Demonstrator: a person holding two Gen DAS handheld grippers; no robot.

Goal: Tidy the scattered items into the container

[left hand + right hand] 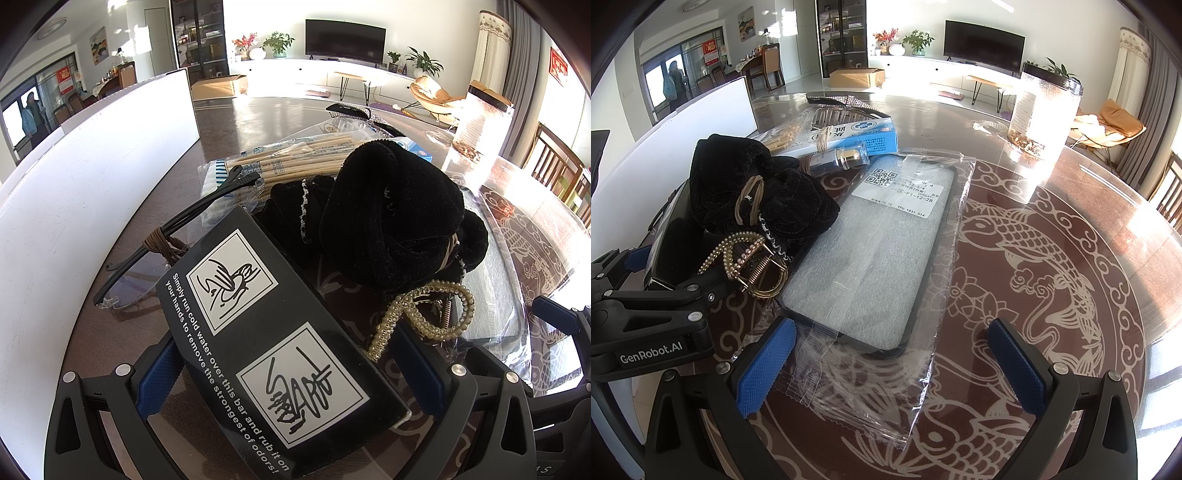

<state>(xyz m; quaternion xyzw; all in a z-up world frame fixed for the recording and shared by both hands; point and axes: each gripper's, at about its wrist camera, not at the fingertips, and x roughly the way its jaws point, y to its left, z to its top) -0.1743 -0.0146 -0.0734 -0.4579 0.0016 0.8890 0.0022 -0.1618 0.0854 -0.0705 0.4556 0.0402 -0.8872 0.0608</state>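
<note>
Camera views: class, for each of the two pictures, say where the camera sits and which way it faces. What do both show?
Left wrist: on the left gripper, facing forward over the black box between its blue fingers; the right gripper's edge shows.
Right wrist: on the right gripper, facing forward over the bagged phone case; the left gripper's body shows at the left.
Shared: black velvet scrunchie, pearl hair clip, white container.
</note>
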